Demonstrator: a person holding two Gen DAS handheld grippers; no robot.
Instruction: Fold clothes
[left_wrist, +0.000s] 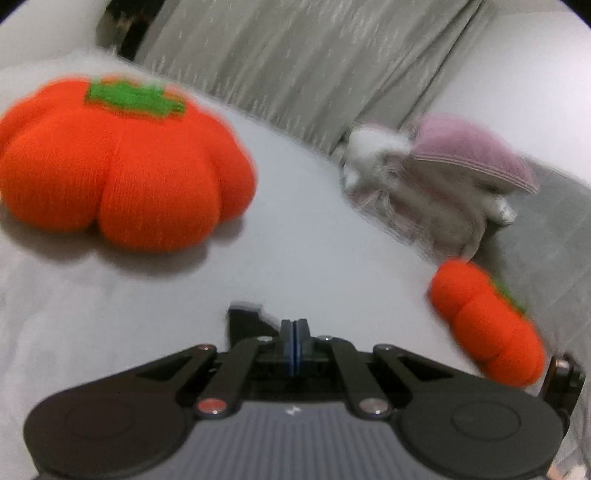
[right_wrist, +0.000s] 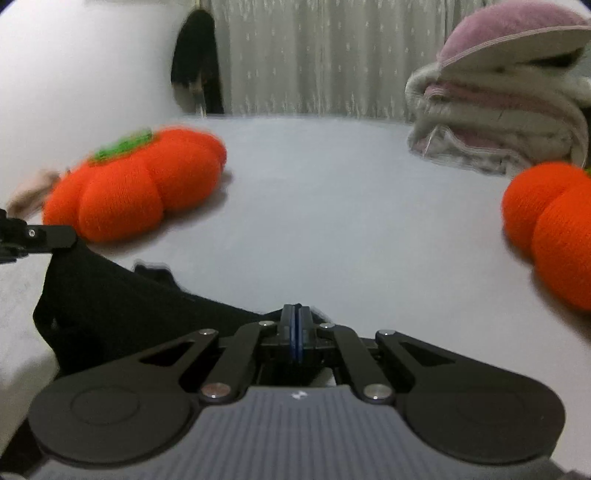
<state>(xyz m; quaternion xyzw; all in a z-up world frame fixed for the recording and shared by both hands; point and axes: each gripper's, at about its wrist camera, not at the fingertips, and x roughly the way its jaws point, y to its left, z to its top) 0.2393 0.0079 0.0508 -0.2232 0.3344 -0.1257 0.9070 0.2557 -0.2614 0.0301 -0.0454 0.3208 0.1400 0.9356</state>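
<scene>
Black garment (right_wrist: 122, 306), limp and creased, hangs near orange pumpkin cushion (right_wrist: 136, 181); left gripper (left_wrist: 294, 325) and right gripper (right_wrist: 295, 314) both clenched on its edge.

No readable text, labels or numbers anywhere.

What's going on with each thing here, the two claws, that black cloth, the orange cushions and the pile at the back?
Left gripper: shut on the black garment.
Right gripper: shut on its other edge.
Black garment: hanging stretched between the grippers, not yet folded.
Large pumpkin cushion: resting upright on the white bed.
Small pumpkin cushion: tipped on its side.
Pile of clothes: stacked, folded, pink-grey item on top.
</scene>
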